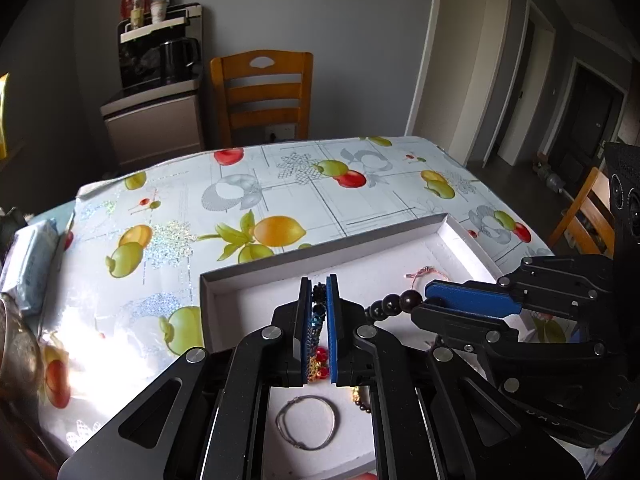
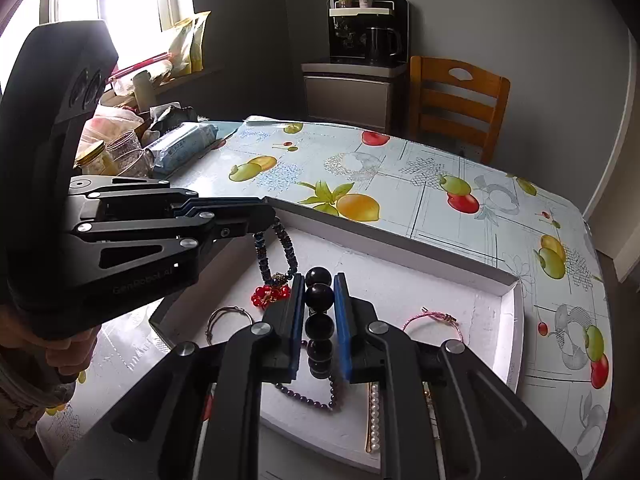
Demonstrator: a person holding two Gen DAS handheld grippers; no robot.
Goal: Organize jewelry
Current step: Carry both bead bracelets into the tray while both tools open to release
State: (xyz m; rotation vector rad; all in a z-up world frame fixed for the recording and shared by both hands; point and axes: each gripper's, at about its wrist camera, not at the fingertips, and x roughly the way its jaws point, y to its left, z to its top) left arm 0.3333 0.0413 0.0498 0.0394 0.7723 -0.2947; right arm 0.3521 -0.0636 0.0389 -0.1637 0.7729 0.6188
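Both grippers hover over a shallow white tray (image 1: 460, 236) that rests on a table covered with a fruit-print cloth (image 1: 280, 184). The left gripper (image 1: 319, 292) is clamped on a dark blue beaded bracelet (image 2: 289, 248), which hangs from its tips as a loop ending in a cluster of red beads (image 2: 270, 294) just above the tray floor. The right gripper (image 2: 319, 292) is closed around a string of large dark round beads (image 2: 319, 294), which run in a line between its blue pads; the left wrist view shows a few of those beads (image 1: 394, 304) sticking out past the right fingertips. Lying on the tray floor are a thin silver bangle (image 1: 307, 424) near the left gripper, a pink cord bracelet (image 2: 434, 318) toward the tray's far right corner, a strand of small purple beads (image 2: 316, 398) and a straight row of white pearls (image 2: 374, 420), beside what may be a gold chain, though the gripper body hides most of it. A wooden chair (image 1: 262, 92) stands behind the table.
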